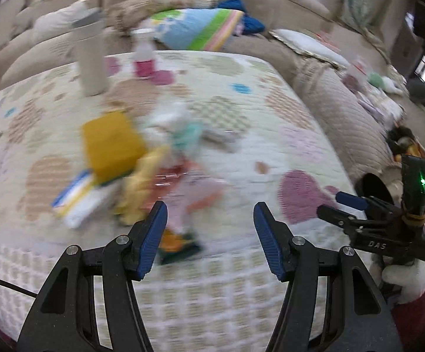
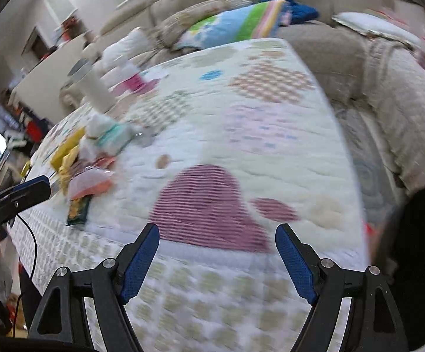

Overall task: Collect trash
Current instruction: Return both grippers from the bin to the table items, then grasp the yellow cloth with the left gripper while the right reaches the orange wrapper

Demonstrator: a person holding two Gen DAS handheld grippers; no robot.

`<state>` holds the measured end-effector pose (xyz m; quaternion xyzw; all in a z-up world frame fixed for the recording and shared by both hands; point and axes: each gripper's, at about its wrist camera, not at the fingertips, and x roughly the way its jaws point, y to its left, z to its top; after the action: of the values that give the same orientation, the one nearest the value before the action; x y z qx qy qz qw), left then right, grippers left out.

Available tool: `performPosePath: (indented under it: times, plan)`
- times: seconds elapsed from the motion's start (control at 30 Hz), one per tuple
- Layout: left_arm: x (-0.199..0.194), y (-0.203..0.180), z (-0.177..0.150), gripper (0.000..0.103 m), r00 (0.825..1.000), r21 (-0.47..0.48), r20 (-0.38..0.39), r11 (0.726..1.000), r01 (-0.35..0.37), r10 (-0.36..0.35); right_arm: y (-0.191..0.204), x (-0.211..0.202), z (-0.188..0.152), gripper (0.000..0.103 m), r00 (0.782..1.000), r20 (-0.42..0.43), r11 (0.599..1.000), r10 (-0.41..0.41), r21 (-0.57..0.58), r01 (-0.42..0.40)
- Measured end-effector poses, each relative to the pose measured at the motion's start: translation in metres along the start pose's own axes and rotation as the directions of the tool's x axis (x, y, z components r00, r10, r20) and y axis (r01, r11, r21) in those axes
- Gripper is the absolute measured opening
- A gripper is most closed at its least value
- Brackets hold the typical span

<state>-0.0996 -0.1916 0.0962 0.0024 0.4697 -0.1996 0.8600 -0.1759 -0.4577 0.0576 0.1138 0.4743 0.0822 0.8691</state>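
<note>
Quilted cover [image 1: 241,111] with hearts and dots spreads over a raised flat surface; its near edge drops away in a checked border just ahead of both grippers. Left gripper [image 1: 209,220] hangs over that near edge, jaws standing moderately apart with nothing between the pads. Right gripper [image 2: 217,242] is likewise empty, jaws set wide, over a large purple heart [image 2: 209,205] near the right corner.

Trash pile [image 1: 142,170] lies on the cover left of centre, just beyond the left fingertips: a yellow box [image 1: 109,143], white and mint wrappers, pink and orange packets, all blurred. A green-and-orange packet [image 1: 180,245] sits nearest the edge. Right half of the cover is bare, open room.

Far side: tall beige tumbler [image 1: 90,55] upright, small bottle with pink label [image 1: 143,55] beside it. Beige sofa [image 1: 344,111] wraps the far and right sides; striped cushion [image 1: 200,29] and blue knit on it.

Left view alone shows the right gripper from the side, with a green light, at the right corner. Right view alone shows the left gripper's finger at the left, a trailing black cable [image 2: 32,249], a dark round shape at the right corner, and shelves in the room beyond.
</note>
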Motion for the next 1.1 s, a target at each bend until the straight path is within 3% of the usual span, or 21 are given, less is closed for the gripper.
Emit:
performPosePath:
  times: [0.17,0.3,0.5,0.57,0.63,0.87,0.93,1.1]
  plan:
    - [0.006,0.039,-0.003,0.059,0.999,-0.052,0.003,0.998,-0.046,0.047,0.036,0.021,0.016,0.073,1.0,0.003,0.997,0.02,-0.073,-0.019]
    - [0.018,0.05,-0.001,0.059,0.999,-0.064,-0.001,0.997,-0.04,0.04,0.058,0.039,0.035,0.065,1.0,-0.008,0.993,0.026,-0.117,-0.027]
    - [0.04,0.055,0.008,0.058,0.999,-0.05,-0.018,0.998,-0.031,0.03,0.082,0.05,0.044,0.065,0.994,-0.041,0.985,0.102,-0.132,-0.107]
    - [0.046,0.056,0.011,0.033,1.0,-0.051,-0.029,0.999,-0.013,0.012,0.09,0.054,0.044,0.065,0.993,-0.048,0.983,0.109,-0.141,-0.115]
    - [0.052,0.059,0.013,0.017,0.998,-0.055,-0.055,0.998,0.005,-0.008,0.097,0.059,0.044,0.065,0.99,-0.071,0.981,0.121,-0.143,-0.13]
    - [0.026,0.072,0.008,0.015,0.995,-0.074,-0.054,0.994,0.074,-0.078,0.116,0.069,0.046,0.067,0.974,-0.109,0.965,0.198,-0.151,-0.213]
    - [0.013,0.077,0.006,0.015,0.997,-0.078,-0.04,0.995,0.062,-0.065,0.125,0.071,0.049,0.075,0.97,-0.111,0.956,0.216,-0.177,-0.233]
    - [-0.007,0.093,0.001,0.015,0.999,-0.102,-0.013,0.994,0.045,-0.046,0.155,0.08,0.054,0.08,0.959,-0.129,0.924,0.252,-0.264,-0.278]
